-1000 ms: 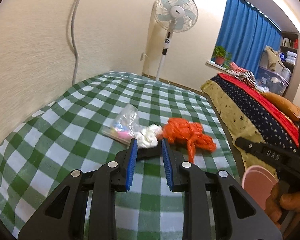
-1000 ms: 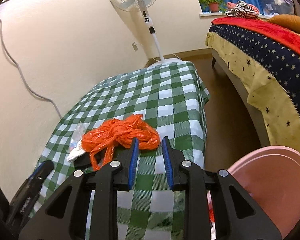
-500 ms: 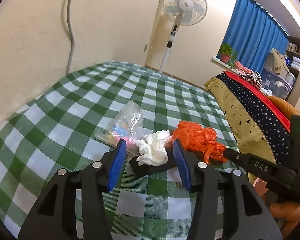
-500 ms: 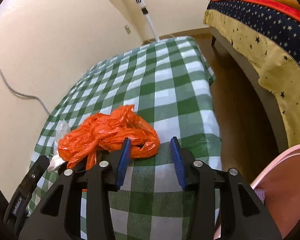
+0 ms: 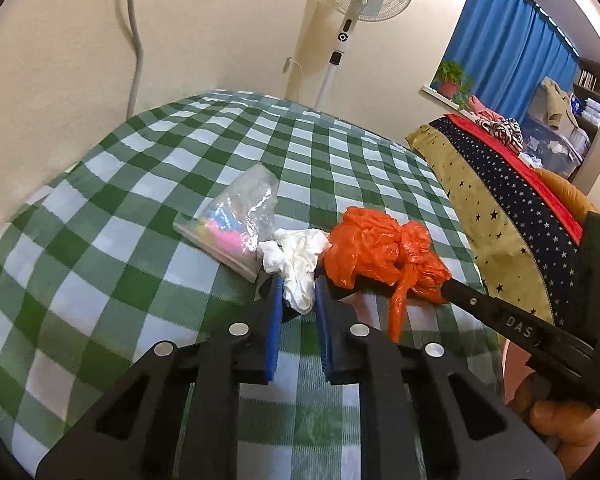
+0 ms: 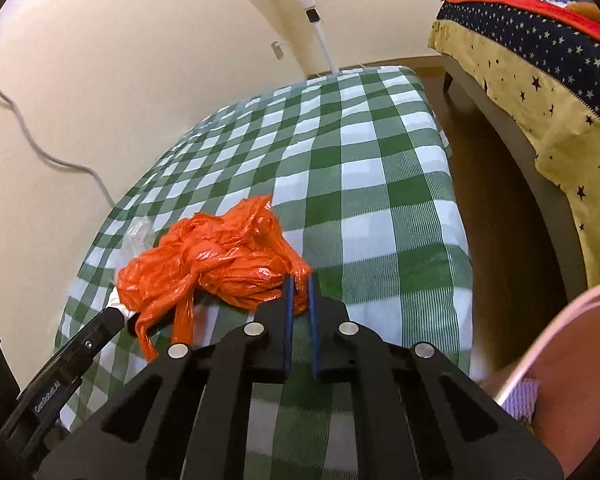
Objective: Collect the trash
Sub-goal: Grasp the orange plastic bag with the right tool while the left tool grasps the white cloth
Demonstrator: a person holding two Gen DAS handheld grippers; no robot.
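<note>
1. On the checked surface (image 5: 148, 208), the left gripper (image 5: 296, 300) has just closed its fingers onto the white tissue wad (image 5: 296, 264); lift straight up.
2. Right gripper (image 6: 299, 292) has just pinched the orange bag (image 6: 212, 260); raise gently.
3. Pink bin (image 6: 572, 368) is cut off; the dark thing under the tissue is unclear.

my left gripper (image 5: 296, 296) has just been closing, blue pads now pressed on the crumpled white tissue (image 5: 296, 264). clear plastic bag (image 5: 236, 224) lies just left of it on the green checked cloth (image 5: 100, 240). orange plastic bag (image 5: 380, 252) at the right gripper (image 5: 440, 280)'s tip
</note>
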